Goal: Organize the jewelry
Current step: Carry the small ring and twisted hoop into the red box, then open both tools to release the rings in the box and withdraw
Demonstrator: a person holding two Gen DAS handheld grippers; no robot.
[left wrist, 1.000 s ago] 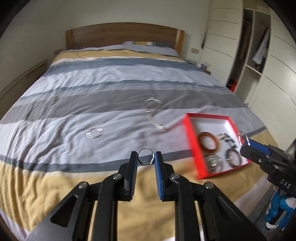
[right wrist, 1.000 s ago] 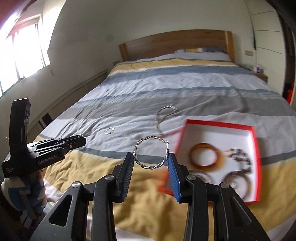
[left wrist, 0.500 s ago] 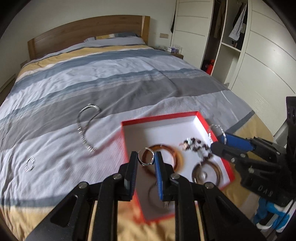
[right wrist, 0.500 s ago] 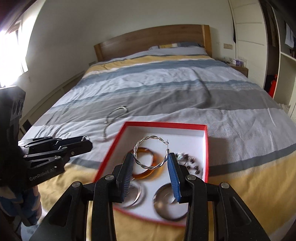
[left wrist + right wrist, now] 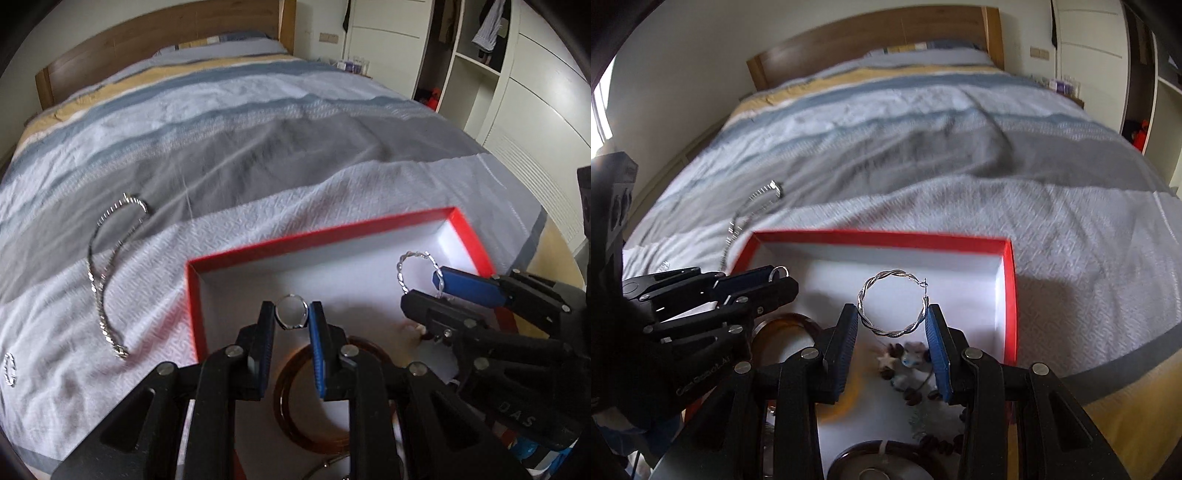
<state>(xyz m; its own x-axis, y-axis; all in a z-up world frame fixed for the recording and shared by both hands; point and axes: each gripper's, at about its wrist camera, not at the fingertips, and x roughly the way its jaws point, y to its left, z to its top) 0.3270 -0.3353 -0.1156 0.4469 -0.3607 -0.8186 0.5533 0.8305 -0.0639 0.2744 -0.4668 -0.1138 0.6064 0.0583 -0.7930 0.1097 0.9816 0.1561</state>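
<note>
My left gripper [image 5: 291, 317] is shut on a small silver ring [image 5: 283, 317] and holds it over the red-rimmed white box [image 5: 195, 306]. My right gripper [image 5: 892, 314] is shut on a twisted silver hoop earring [image 5: 886, 331], also over the box [image 5: 1007, 288]. The box holds an amber bangle [image 5: 291, 413], a beaded bracelet [image 5: 905, 360] and a dark bangle [image 5: 849, 456]. Each gripper shows in the other's view: the right one [image 5: 423, 282] with its hoop [image 5: 400, 271], the left one [image 5: 781, 278].
A silver chain bracelet [image 5: 101, 288] lies on the striped bedspread left of the box, also in the right wrist view [image 5: 750, 216]. A small silver piece [image 5: 9, 369] lies further left. Wardrobe shelves [image 5: 476, 55] stand at the right.
Both grippers have moved forward and lower over the red box with their pieces still held. The box now fills the lower part of both views.
</note>
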